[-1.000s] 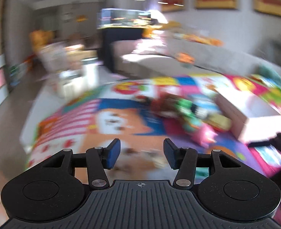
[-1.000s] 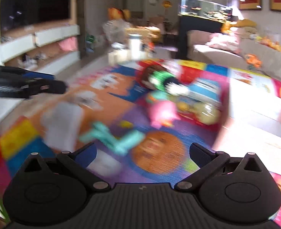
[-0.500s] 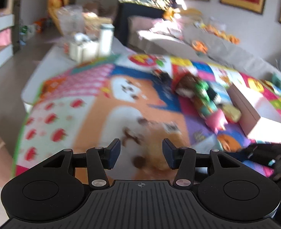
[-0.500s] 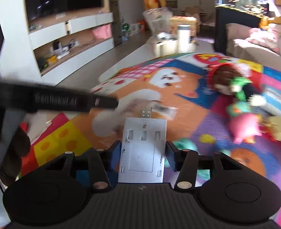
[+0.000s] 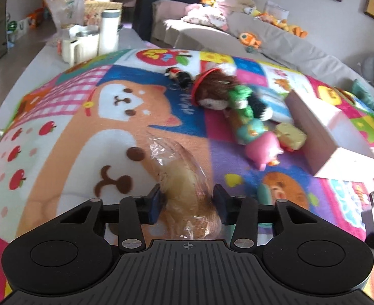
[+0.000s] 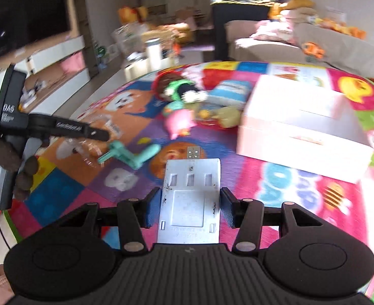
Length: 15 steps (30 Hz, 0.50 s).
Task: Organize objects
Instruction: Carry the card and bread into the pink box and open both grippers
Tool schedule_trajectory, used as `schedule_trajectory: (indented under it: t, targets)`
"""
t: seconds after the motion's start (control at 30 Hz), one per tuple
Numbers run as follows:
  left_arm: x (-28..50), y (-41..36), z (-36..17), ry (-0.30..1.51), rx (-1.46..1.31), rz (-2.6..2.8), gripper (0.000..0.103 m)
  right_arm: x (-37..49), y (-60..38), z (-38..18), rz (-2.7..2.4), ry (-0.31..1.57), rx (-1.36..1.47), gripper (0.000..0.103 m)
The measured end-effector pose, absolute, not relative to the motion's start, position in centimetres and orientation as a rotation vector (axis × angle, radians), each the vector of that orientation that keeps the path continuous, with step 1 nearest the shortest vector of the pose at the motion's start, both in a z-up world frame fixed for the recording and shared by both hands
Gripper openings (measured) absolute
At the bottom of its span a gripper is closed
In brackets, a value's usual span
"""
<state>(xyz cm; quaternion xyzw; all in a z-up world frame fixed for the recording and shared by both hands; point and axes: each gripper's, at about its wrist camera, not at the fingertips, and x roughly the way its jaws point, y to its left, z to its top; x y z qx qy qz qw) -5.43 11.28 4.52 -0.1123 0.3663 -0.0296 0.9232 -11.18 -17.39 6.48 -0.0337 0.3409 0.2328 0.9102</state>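
On the colourful play mat (image 5: 59,139) lies a bun in a clear plastic bag (image 5: 184,178). My left gripper (image 5: 187,198) is closing, and its blue pads touch both sides of the bun. From the right wrist view the left gripper (image 6: 95,133) appears at the left, held by a gloved hand. My right gripper (image 6: 190,203) is shut on a flat silver USB device (image 6: 190,198) whose plug points forward, above the mat. A white open box (image 6: 301,127) lies ahead and to the right of it.
A pile of toys lies mid-mat: a doll (image 5: 212,94), a pink pig (image 5: 262,150), a yellow toy (image 5: 290,136). A teal toy (image 6: 131,153) lies near the left gripper. White cups and a bottle (image 5: 108,30) stand beyond the mat; a sofa (image 5: 263,40) runs along the right.
The left gripper sank onto the bagged bun and its jaws narrowed. The right gripper went from wide open to shut on the silver USB device, then swung right toward the white box.
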Motion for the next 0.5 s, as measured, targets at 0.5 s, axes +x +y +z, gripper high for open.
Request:
schedule_trajectory:
  t: [0.5]
  targets:
    - [7.1, -7.8, 11.0, 0.597, -0.285, -0.461, 0.04, -10.6, -26.6, 7.8, 0.325, 0.559, 0.122, 0.049]
